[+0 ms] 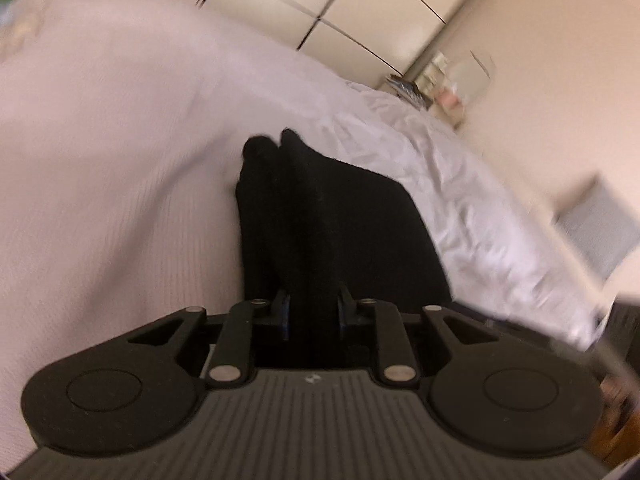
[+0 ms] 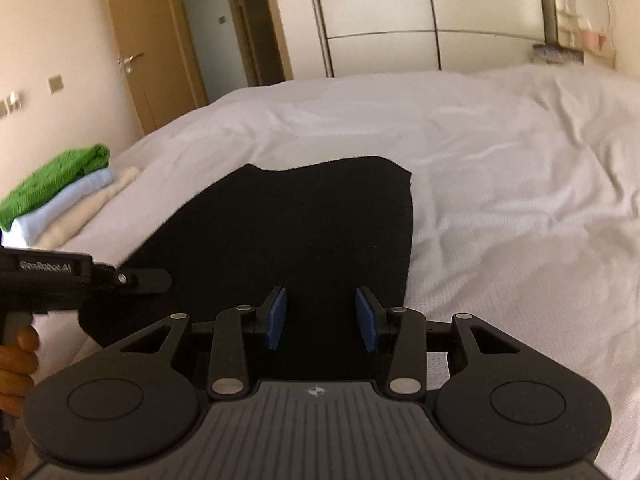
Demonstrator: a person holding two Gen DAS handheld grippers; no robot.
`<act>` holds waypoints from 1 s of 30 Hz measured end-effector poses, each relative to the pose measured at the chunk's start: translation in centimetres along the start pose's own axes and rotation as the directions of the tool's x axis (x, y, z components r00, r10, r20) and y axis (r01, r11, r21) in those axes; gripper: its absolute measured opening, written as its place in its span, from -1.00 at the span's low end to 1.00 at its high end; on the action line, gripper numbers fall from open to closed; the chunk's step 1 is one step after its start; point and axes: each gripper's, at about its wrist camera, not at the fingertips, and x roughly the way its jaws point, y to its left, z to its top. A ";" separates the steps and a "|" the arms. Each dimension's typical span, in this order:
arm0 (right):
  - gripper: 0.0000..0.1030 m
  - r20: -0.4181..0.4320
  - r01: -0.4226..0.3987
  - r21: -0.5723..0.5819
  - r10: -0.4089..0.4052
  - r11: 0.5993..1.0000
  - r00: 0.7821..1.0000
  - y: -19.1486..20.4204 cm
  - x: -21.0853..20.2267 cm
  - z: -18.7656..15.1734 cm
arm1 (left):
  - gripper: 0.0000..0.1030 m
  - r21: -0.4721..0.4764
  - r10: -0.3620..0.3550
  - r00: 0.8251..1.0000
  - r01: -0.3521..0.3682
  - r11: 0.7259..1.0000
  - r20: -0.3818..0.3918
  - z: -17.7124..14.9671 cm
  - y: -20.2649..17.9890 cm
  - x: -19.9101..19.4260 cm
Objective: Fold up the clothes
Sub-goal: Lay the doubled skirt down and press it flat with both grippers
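The left gripper (image 1: 312, 312) pinches the black fabric garment (image 2: 288, 232), which runs lengthwise straight ahead of the spread-fingered right gripper (image 2: 322, 318).

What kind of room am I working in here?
Almost certainly a bedroom: a wide bed with white bedding, a sliding-door wardrobe behind it, and a stack of folded clothes at the bed's edge.

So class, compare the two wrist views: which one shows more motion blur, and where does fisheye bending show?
Left wrist view: heavy smear over the bed cover and the right edge, though the black garment reads clearly. Right wrist view: mostly sharp, with slight blur on the folded stack; the wardrobe lines bow visibly.
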 end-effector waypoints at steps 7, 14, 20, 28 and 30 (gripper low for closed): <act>0.01 0.020 0.011 -0.026 -0.010 1.000 1.000 -0.4 1.2 -0.9 | -0.58 0.014 0.048 0.999 -0.048 0.999 -0.003 0.0 0.1 1.3; 0.13 0.018 -0.054 0.139 0.052 0.989 0.998 -2.2 -0.1 0.0 | -0.55 0.086 0.128 0.991 -0.125 0.988 -0.034 0.6 -1.8 1.0; 0.33 0.020 -0.078 0.234 0.075 0.969 0.997 -3.1 -2.5 -0.1 | -0.54 0.063 0.144 0.989 -0.142 0.988 -0.039 0.8 -2.2 1.0; 0.33 -0.026 -0.083 0.260 0.093 0.962 0.995 -3.6 -3.2 -1.4 | -0.54 0.041 0.173 0.985 -0.173 0.984 -0.010 1.9 -2.8 -0.9; 0.30 -0.039 -0.100 0.295 0.116 0.950 0.992 -3.9 -2.9 -1.9 | -0.60 0.054 0.178 0.982 -0.181 0.982 0.059 2.2 -3.6 -3.4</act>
